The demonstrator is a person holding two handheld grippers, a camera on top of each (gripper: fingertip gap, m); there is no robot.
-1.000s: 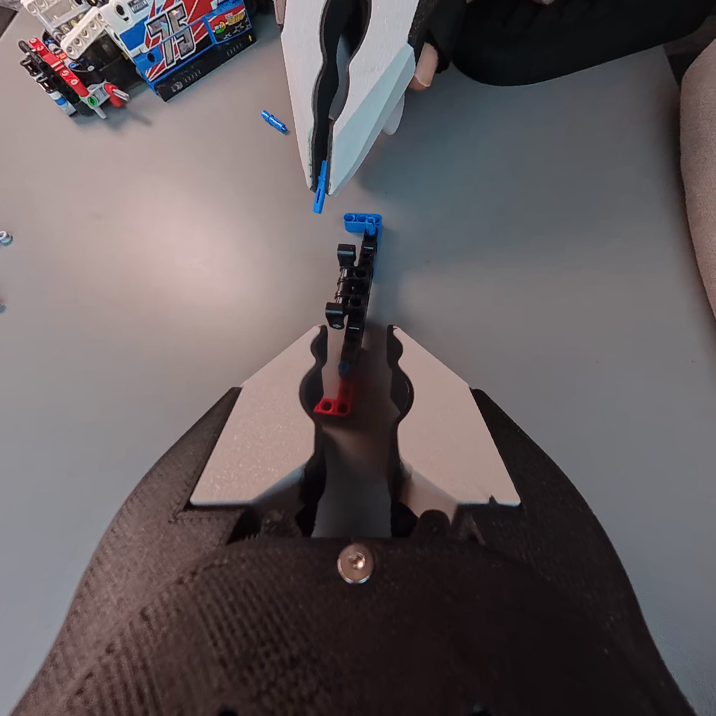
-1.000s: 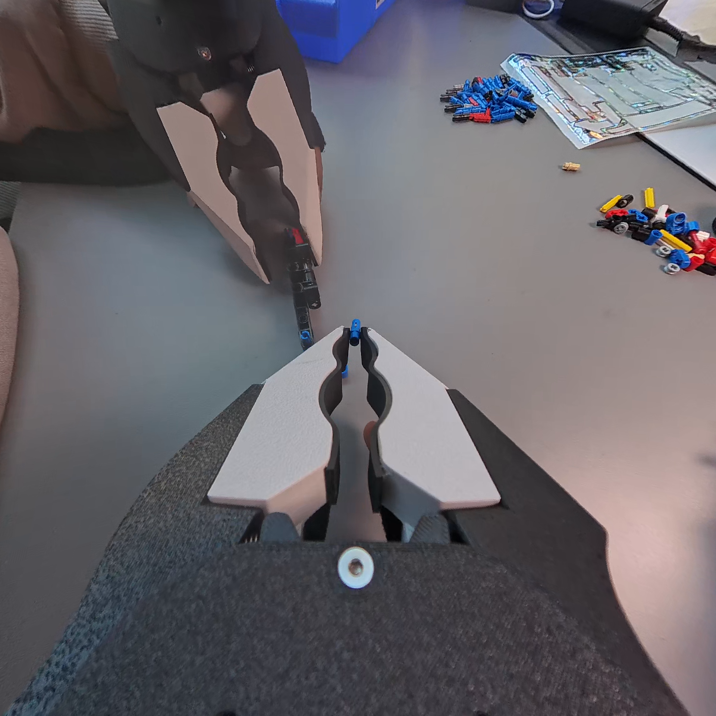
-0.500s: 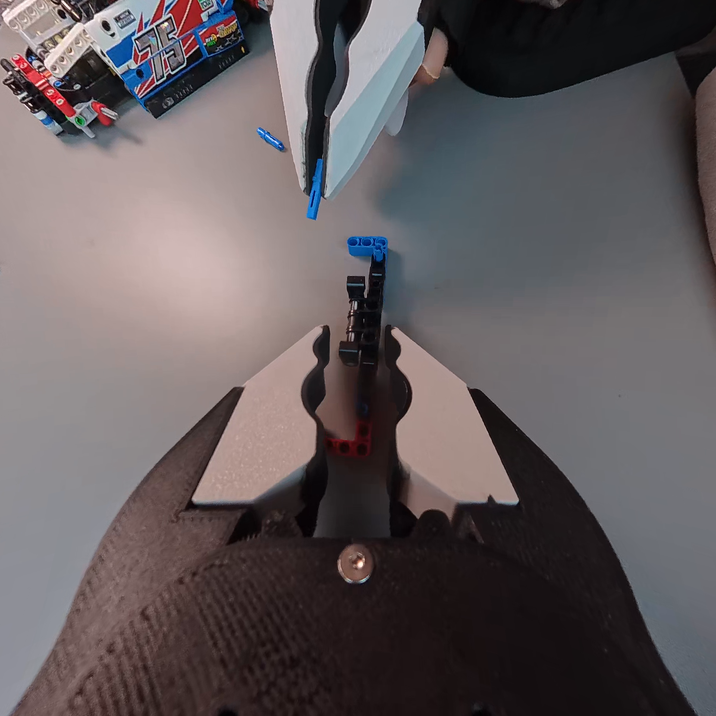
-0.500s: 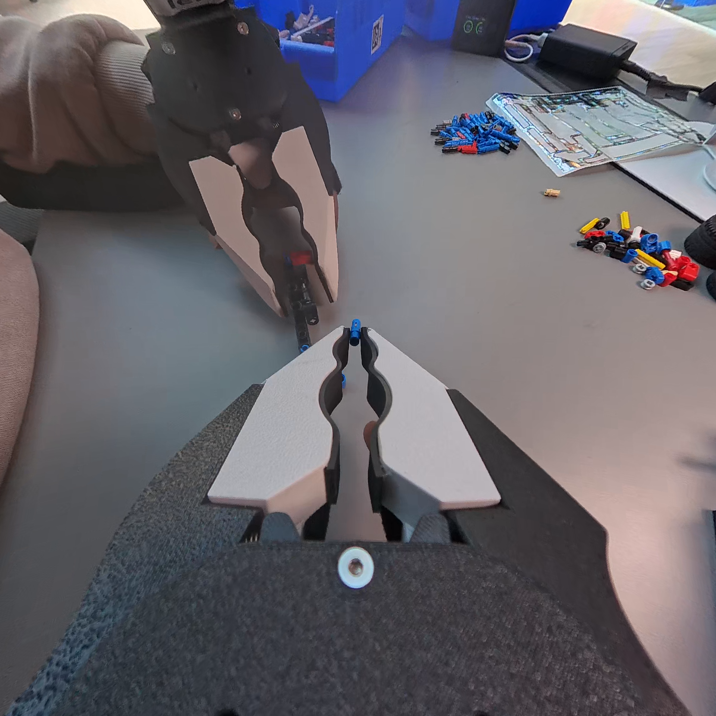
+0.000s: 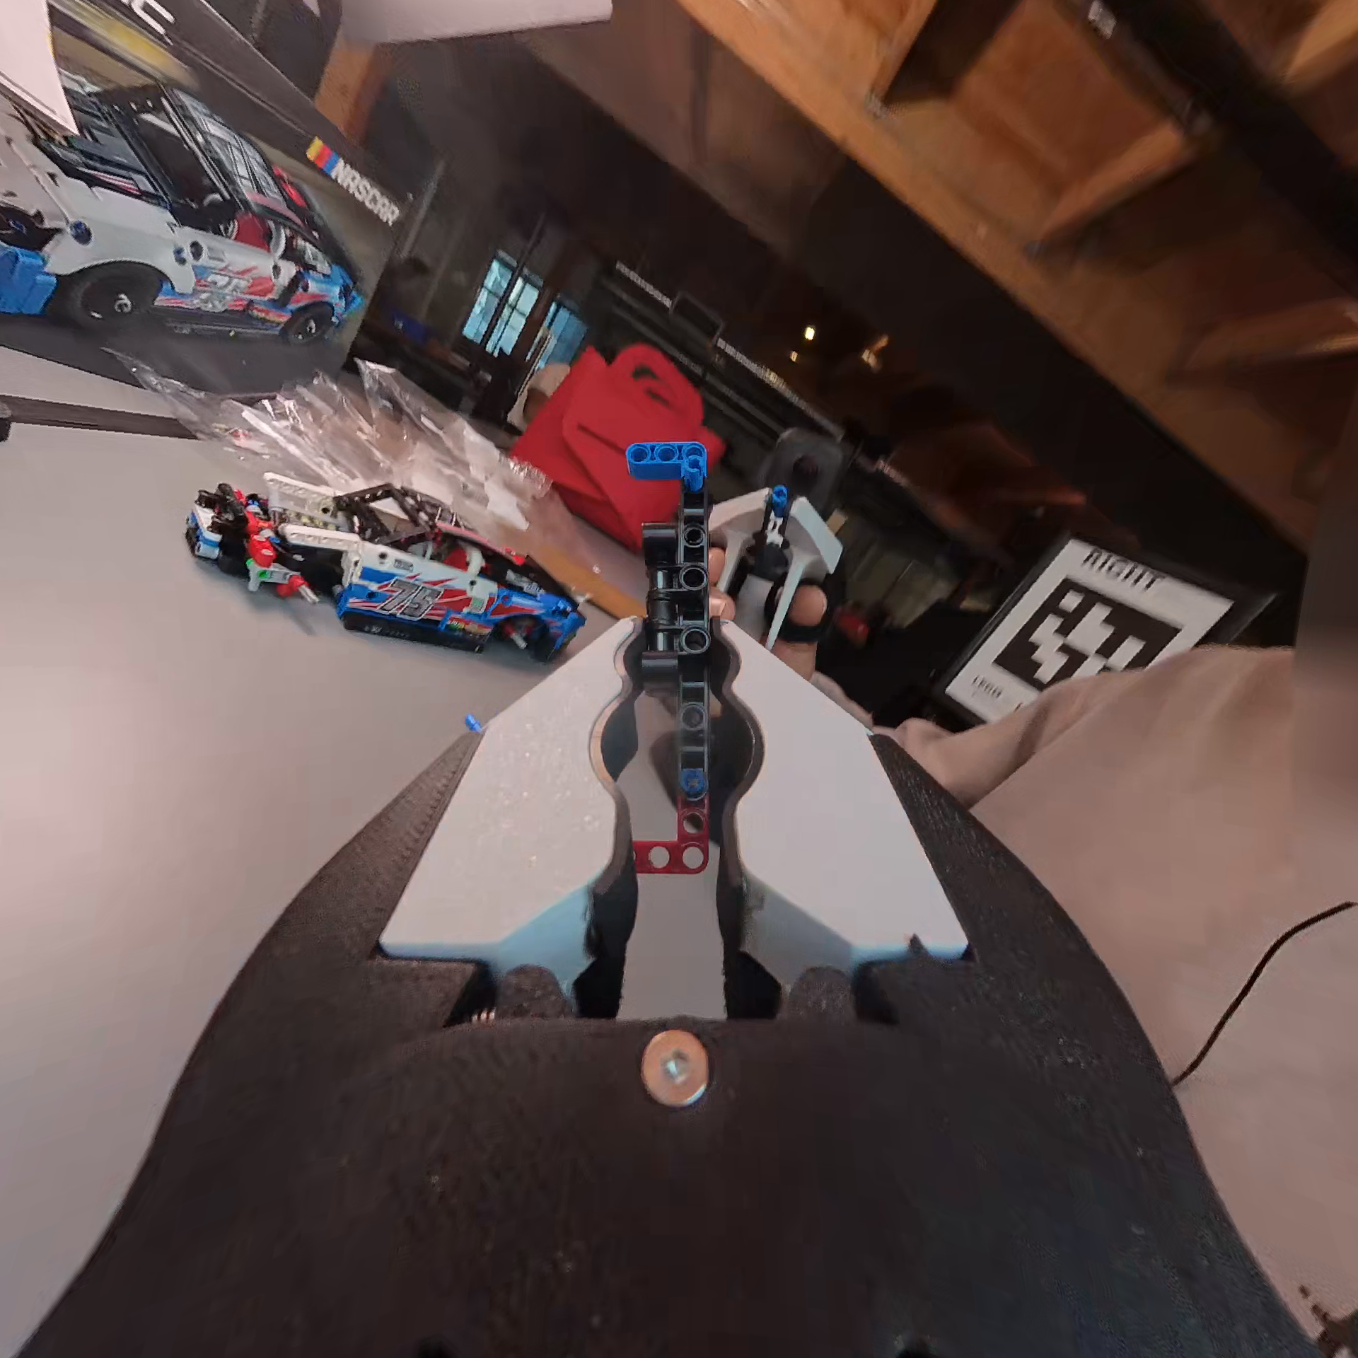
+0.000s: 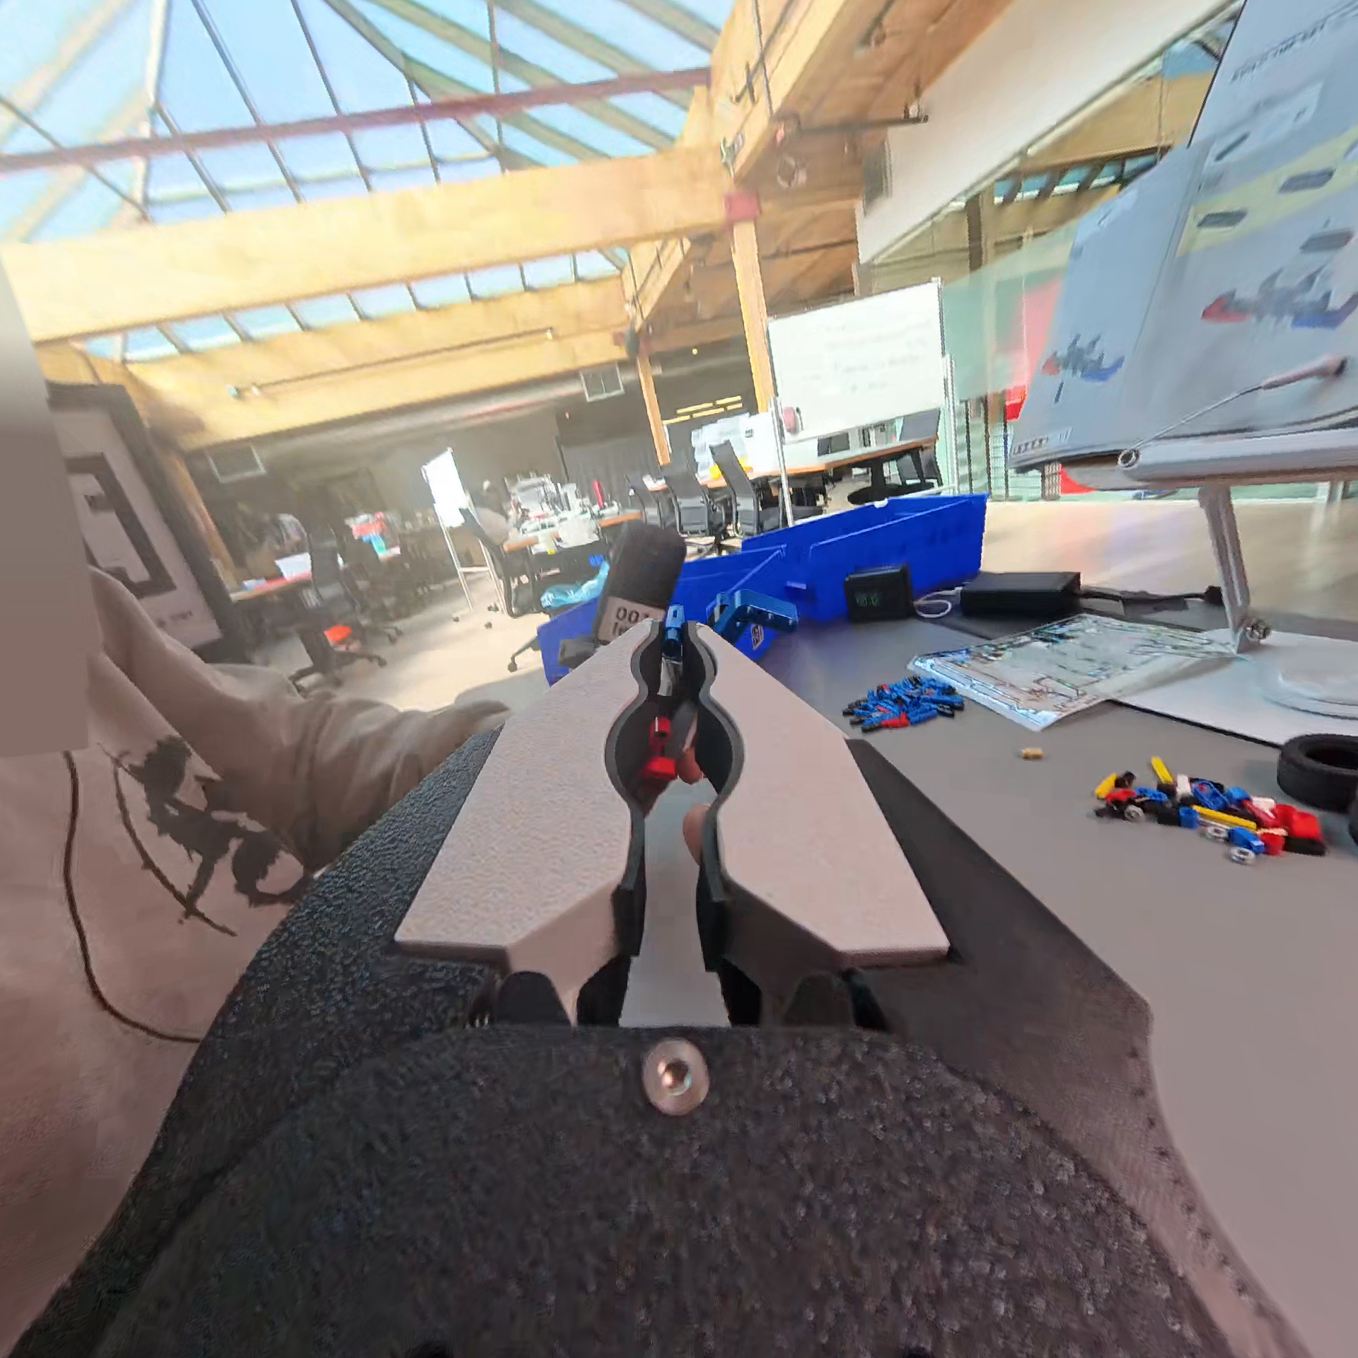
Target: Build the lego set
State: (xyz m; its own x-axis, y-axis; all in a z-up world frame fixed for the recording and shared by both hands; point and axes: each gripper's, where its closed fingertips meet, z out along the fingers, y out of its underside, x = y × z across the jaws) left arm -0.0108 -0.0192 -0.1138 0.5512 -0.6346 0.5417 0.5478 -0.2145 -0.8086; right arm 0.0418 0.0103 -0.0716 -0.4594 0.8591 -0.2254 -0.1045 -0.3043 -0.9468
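My left gripper [image 5: 680, 636] is shut on a black beam assembly [image 5: 691, 580] and holds it upright in the air. The assembly has a blue L-piece [image 5: 665, 461] at its top and a red L-piece [image 5: 672, 852] at its bottom, between my fingers. My right gripper [image 6: 672, 632] is shut on a small blue pin [image 6: 672, 638] that sticks out of its tips. In the left wrist view the right gripper [image 5: 775, 514] is just behind and to the right of the assembly, with the pin [image 5: 779, 498] at its tip. The assembly's red end [image 6: 656, 749] shows through the right gripper's finger opening.
A partly built race car [image 5: 411, 580], the set's box [image 5: 184, 242], clear bags [image 5: 353, 433] and a loose blue pin [image 5: 474, 722] lie on the grey table. The right wrist view shows a pile of blue pins [image 6: 907, 702], mixed parts [image 6: 1205, 808], an instruction sheet [image 6: 1058, 661], a tyre [image 6: 1319, 768] and blue bins [image 6: 867, 558]. One gripper's finger ends stand about 8 cm off the other's. The partly built race car [image 5: 411, 580] is about 25 cm from both grippers' fingertips.
My left jaws closed on the assembly that lay on the table between them and lifted it upright. Both grippers rose and tilted up. The right gripper kept the blue pin.
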